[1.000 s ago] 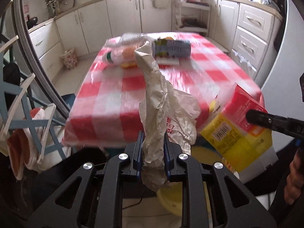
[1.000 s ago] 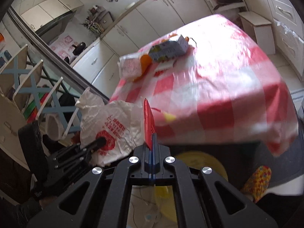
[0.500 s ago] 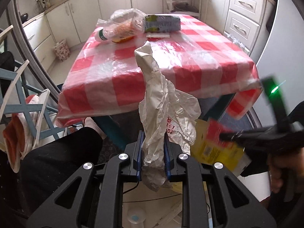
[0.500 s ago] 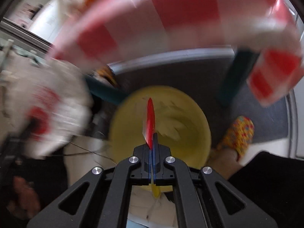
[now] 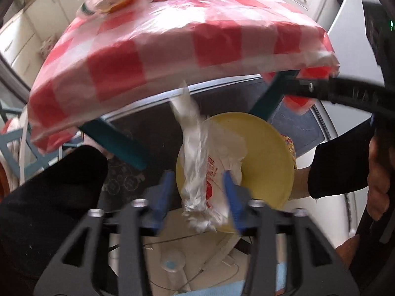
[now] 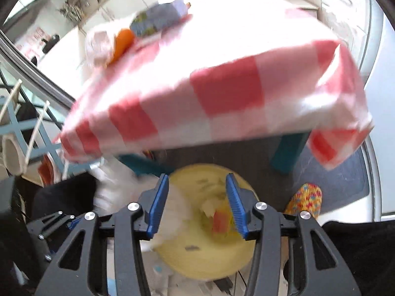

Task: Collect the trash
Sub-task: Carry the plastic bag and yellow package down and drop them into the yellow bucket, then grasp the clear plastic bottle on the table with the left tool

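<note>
In the left wrist view my left gripper (image 5: 198, 194) is open, and the crumpled white plastic bag with red print (image 5: 205, 170) hangs loose between its fingers over the yellow bin (image 5: 266, 157) on the floor. In the right wrist view my right gripper (image 6: 197, 204) is open and empty above the same yellow bin (image 6: 205, 254). The red-and-yellow package (image 6: 218, 220) lies inside the bin, blurred. The white bag (image 6: 116, 182) shows at the bin's left rim.
The table with the red checked cloth (image 5: 172, 39) stands just beyond the bin, with a carton (image 6: 158, 17), an orange item in plastic wrap (image 6: 111, 42) at its far end. Teal table legs (image 5: 118, 143), a colourful slipper (image 6: 306, 199) and my knees surround the bin.
Both grippers have opened. The right one dropped the red-and-yellow package into the bin. The left one tilted down over the bin and let go of the white bag.
</note>
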